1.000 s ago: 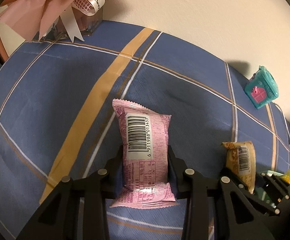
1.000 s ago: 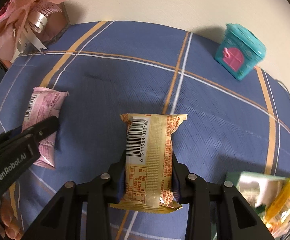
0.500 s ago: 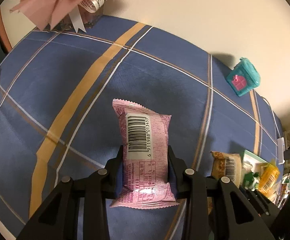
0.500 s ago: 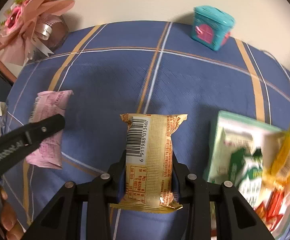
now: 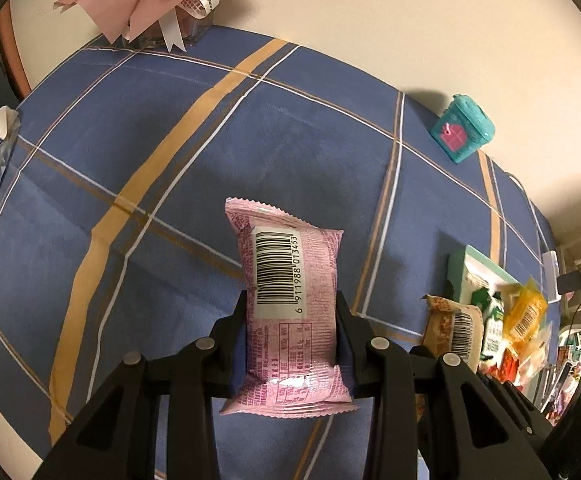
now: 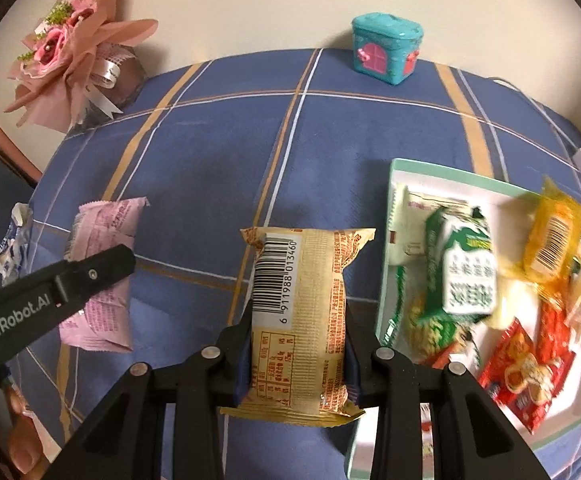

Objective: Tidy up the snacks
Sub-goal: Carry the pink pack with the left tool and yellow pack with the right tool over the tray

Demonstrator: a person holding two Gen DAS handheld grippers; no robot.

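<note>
Blurring hides the tray [image 6: 442, 172] snacks' labels; both fingers keep pinching the pink packet [image 5: 290, 312] and yellow packet [image 6: 300, 320], tray now nearer.

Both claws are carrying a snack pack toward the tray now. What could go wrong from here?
1. The tray is already crowded; dropping the yellow snack pack onto the green packet could push others over the rim.
2. The left claw grips the pink snack pack near its lower end, so it might tilt or slip.
3. The claws travel close together and could bump.
</note>
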